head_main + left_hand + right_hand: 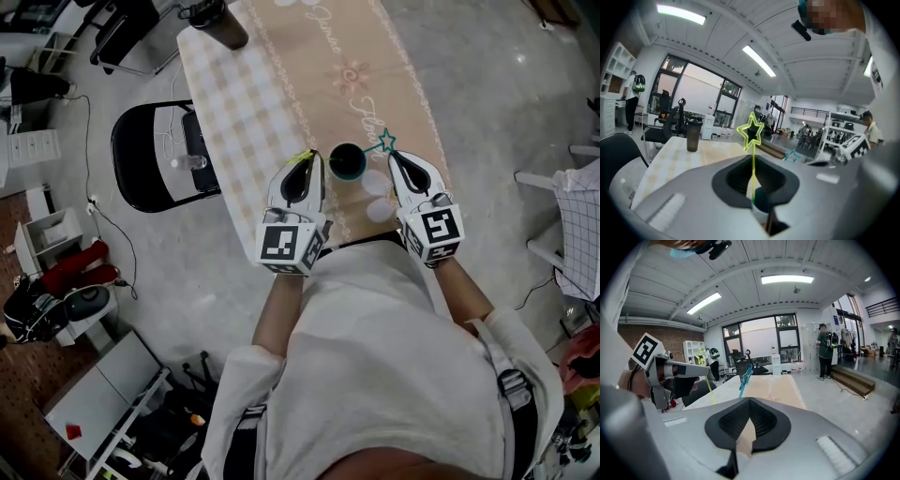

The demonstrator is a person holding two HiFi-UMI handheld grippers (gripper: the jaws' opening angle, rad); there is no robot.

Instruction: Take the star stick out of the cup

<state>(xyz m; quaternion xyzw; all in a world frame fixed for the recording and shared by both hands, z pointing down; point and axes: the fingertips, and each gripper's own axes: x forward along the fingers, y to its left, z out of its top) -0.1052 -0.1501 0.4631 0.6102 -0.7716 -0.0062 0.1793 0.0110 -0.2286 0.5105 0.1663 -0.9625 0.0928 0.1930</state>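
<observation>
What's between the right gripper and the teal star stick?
Nothing visible. The teal stick leans from the cup just ahead of the shut right gripper; the left gripper grips the yellow stick across the cup.

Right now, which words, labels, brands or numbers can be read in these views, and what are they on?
Nothing can be quoted as it reads.
Table runner: cursive lettering, too blurred to read.
Cube on the left gripper, cube on the right gripper: black-and-white square markers, no words.
Dark tumbler: no label visible.

Shut hand-held gripper (749,404), table (774,386) beyond.
</observation>
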